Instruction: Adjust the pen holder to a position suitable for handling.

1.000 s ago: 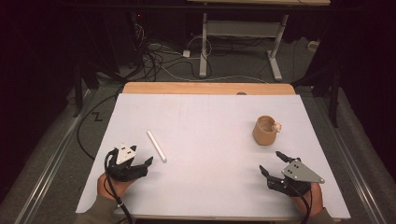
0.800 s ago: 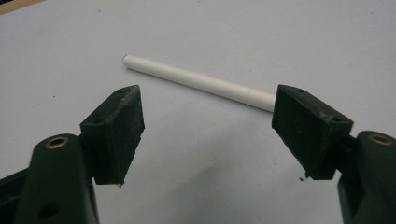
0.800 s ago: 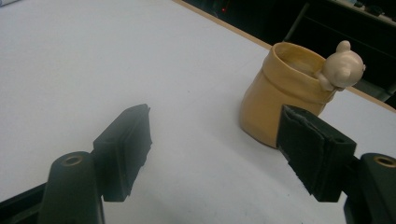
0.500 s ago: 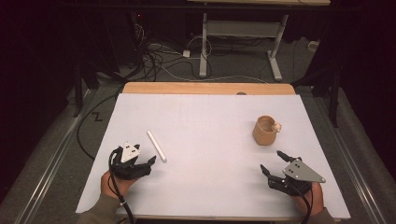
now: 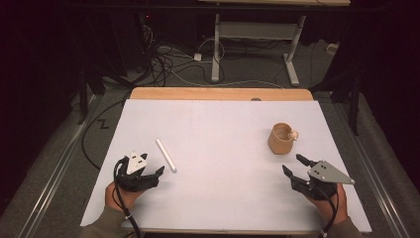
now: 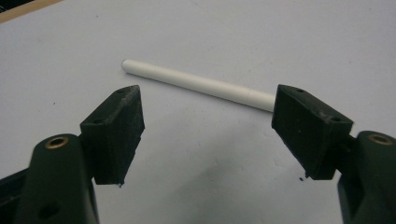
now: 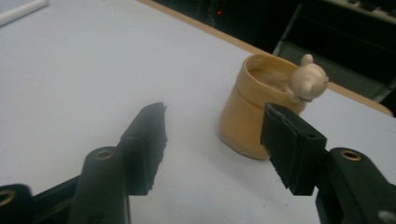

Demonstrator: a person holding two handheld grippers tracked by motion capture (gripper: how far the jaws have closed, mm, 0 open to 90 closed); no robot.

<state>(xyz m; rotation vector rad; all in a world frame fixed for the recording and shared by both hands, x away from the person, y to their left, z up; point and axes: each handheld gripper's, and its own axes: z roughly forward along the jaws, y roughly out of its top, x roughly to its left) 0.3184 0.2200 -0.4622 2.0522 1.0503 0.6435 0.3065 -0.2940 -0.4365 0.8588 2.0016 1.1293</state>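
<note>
The left gripper [image 5: 153, 173] rests near the table's front left corner with its jaws spread wide and nothing between them; the white stick [image 6: 198, 85] lies flat just beyond its pads, slanting away from the front edge. The right gripper [image 5: 295, 166], near the front right corner, has just been closing its jaws a little, yet they stand apart and hold nothing. The tan cup [image 7: 254, 107] with a small bear figure [image 7: 306, 80] on its rim stands upright just ahead. This looks like the approach step: next, each gripper must advance to straddle its object before clamping.
</note>
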